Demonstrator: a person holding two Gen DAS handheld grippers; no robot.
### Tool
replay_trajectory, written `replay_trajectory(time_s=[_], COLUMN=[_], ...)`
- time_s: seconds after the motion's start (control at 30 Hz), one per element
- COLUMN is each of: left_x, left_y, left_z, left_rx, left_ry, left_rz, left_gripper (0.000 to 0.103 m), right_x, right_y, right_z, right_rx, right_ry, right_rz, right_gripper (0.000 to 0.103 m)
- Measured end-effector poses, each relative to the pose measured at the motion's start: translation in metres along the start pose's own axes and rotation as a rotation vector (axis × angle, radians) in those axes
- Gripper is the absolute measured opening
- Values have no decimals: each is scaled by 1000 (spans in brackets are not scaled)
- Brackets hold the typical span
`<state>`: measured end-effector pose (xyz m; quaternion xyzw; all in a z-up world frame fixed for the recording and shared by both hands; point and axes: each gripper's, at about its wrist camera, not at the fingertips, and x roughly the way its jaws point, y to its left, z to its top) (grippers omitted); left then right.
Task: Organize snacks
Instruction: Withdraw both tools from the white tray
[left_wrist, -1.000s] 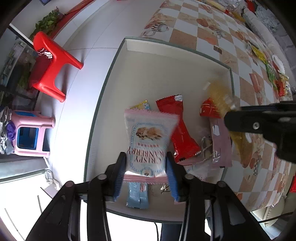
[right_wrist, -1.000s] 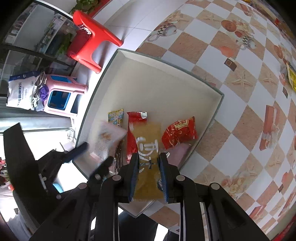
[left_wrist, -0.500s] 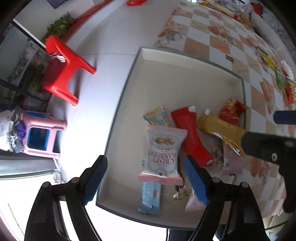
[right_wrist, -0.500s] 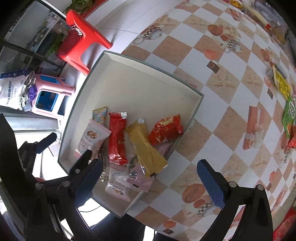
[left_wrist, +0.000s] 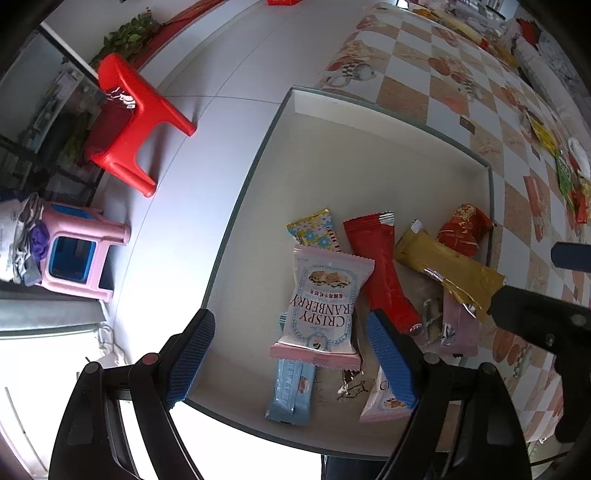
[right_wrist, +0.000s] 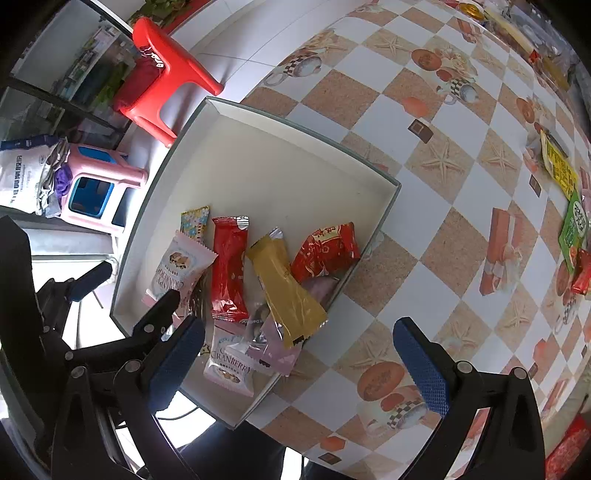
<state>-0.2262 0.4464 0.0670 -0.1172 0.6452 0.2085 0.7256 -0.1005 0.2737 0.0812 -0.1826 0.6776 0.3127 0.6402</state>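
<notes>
White tray (left_wrist: 369, 155) on the checkered tablecloth (right_wrist: 443, 229) holds my snacks: two pink cranberry packs, one (left_wrist: 325, 302) on top, another (right_wrist: 231, 365) near the front rim; one long red wrapper (left_wrist: 384, 273), one gold bar (right_wrist: 286, 288), one crinkled red pouch (right_wrist: 325, 251). My left gripper (left_wrist: 291, 358) and right gripper (right_wrist: 299, 365) both hang spread wide, holding nothing.

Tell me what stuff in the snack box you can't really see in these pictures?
- Blue packet: left wrist view, its top lies under the pink cranberry pack.
- Silvery wrappers: left wrist view, tucked under the yellow bar; what they are cannot be told.
- Small cranberry pack: left wrist view, partly behind a finger of the left hand-held gripper.
- Packets at the table's far side: right wrist view, too small to read.
</notes>
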Motion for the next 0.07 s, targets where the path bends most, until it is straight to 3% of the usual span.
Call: replay_trajectory(time_s=[0.07], left_x=[-2], left_y=[1], left_z=[-1], left_rx=[3], left_ry=[-14], left_rz=[18], left_gripper=[87], right_x=[-1], right_y=[0], right_z=[-1], right_rx=[-2], right_ry=[-2], right_rz=[-2], right_gripper=[103])
